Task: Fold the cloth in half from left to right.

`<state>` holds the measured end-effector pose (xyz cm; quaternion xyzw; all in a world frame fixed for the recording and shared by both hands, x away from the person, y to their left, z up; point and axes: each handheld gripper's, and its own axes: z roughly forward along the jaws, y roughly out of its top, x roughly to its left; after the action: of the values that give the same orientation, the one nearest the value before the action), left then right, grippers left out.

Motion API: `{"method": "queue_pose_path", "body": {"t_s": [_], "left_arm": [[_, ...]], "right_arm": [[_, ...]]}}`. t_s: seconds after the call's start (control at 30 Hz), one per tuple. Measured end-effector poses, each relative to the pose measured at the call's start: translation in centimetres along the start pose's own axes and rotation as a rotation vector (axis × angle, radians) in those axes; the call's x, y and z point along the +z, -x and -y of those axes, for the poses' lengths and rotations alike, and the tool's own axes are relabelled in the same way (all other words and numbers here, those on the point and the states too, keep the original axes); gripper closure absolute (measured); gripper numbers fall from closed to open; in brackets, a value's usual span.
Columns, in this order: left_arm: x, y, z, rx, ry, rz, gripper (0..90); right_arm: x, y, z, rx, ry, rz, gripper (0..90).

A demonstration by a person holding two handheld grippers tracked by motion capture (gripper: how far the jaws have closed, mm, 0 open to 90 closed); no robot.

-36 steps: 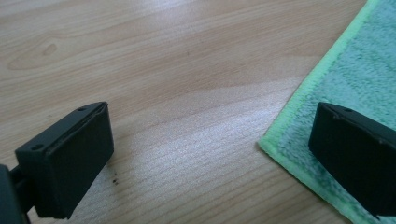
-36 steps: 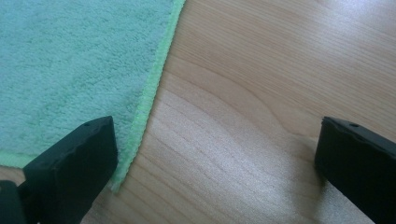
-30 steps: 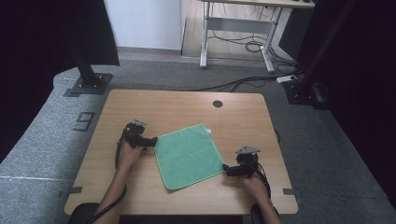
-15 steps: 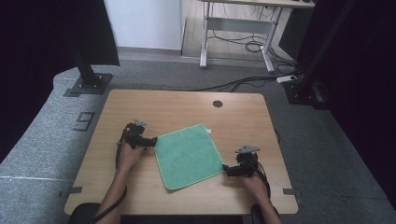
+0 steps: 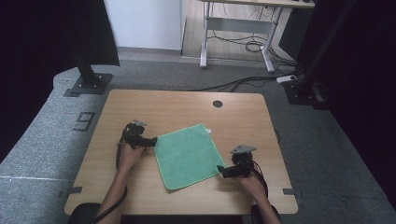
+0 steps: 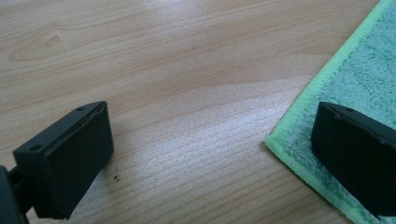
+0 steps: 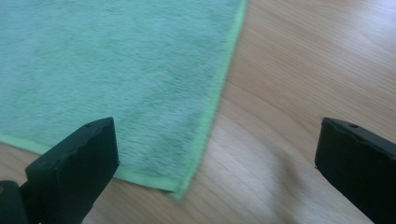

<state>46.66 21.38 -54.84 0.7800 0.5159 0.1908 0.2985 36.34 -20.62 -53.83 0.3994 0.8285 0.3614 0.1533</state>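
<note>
Green towel [image 5: 187, 156] lies flat and unfolded on the wooden table [image 5: 177, 105], rotated a bit, roughly centre and slightly toward the person's edge. A small white tag pokes out at its far-right corner.

Left gripper [image 5: 150, 140] sits at the towel's 9 o'clock corner. In the left gripper view the jaws stand wide apart, nothing pinched; one jaw is over bare wood, the other over the terry just inside the hem, and the towel corner [image 6: 273, 142] lies between them. I can't tell whether the jaw tips touch the surface.

Right gripper [image 5: 220, 169] is at the towel's 4 o'clock corner. Its jaws are also spread wide and empty. In the right gripper view the near corner [image 7: 175, 189] sits between the jaws, closer to the left one; the right jaw is well out over wood.

Step as I read it: pre-grasp, both grippers lined up on opposite corners, likely for a fold or a lift. No grip made yet.

Next move needs:
- tips down until the lower jaw can slide under the hem, since the cloth lies flat on the wood
- right gripper shifted toward its 9 o'clock to centre on the corner
- both closing on hem, not just pile
- both lifting together so the cloth doesn't drag or bunch
</note>
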Motion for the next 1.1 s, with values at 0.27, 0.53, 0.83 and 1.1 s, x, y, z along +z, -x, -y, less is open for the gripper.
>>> {"method": "queue_pose_path", "body": {"t_s": [0.27, 0.53, 0.83, 1.1], "left_arm": [[0.0, 0.0, 0.0, -0.002, 0.0, -0.001, 0.0], [0.0, 0.0, 0.0, -0.002, 0.0, -0.001, 0.0], [0.0, 0.0, 0.1, -0.002, 0.0, -0.002, 0.0], [0.0, 0.0, 0.1, -0.002, 0.001, -0.002, 0.0]], "right_arm": [[0.5, -1.9, -0.9, -0.039, -0.008, -0.055, 0.2], [1.5, -4.2, -1.9, -0.078, -0.029, -0.127, 5.7], [3.0, -7.9, -3.0, -0.175, -0.051, -0.247, 7.2], [3.8, -10.1, -3.7, -0.2, -0.05, -0.311, 13.1]]}}
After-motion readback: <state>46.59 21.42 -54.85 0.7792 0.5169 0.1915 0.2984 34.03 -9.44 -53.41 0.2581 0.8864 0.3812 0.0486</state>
